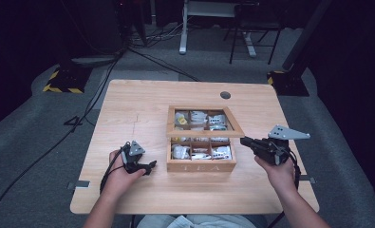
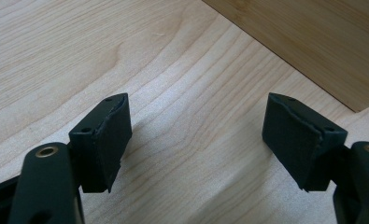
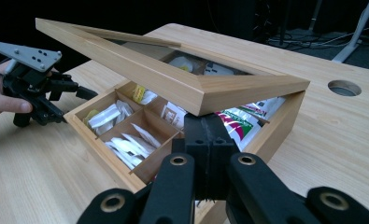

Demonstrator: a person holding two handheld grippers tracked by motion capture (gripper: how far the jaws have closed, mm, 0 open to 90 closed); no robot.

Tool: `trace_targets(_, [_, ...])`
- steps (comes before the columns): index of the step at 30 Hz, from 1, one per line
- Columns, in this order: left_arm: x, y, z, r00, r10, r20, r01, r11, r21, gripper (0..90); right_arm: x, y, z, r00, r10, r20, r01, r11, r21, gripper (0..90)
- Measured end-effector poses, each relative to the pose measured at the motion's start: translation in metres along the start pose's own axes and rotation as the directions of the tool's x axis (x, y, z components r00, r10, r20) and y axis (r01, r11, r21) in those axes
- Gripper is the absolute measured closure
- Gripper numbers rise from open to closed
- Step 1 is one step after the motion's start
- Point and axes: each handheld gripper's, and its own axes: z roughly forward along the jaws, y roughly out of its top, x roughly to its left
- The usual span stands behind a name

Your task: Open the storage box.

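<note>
A wooden tea box [image 1: 201, 166] marked TEA stands in the middle of the table, its compartments holding tea bags [image 3: 126, 147]. Its glass-paned lid [image 1: 205, 131] is raised partway and slopes up from the far hinge side. My right gripper [image 1: 243, 140] is shut, and its joined jaws [image 3: 205, 123] sit under the lid's [image 3: 173, 79] front right corner, propping it up. My left gripper [image 1: 152, 165] rests low over the table at the box's front left corner, open, with bare wood between its pads [image 2: 196, 140]. The box's side wall [image 2: 313, 42] lies just beyond them.
The light wooden table [image 1: 142, 118] has a round cable hole [image 1: 225, 95] at the back right. Cables, a chair and a desk leg stand on the grey floor beyond it. The table's front edge is close under both forearms.
</note>
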Motion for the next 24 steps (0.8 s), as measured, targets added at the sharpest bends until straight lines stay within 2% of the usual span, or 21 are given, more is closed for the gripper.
trace_targets(7, [0.0, 0.0, 0.0, 1.0, 0.0, 0.0, 0.0, 1.0, 0.0, 24.7, -0.002, 0.008, 0.004, 1.0, 0.006, 0.002, -0.006, 1.0, -0.015, 90.0])
trace_targets(24, [0.0, 0.0, 0.0, 1.0, 0.0, 0.0, 0.0, 1.0, 0.001, 24.7, -0.005, 0.025, 0.021, 0.9993, -0.02, 0.033, 0.022, 0.997, -0.072, 90.0])
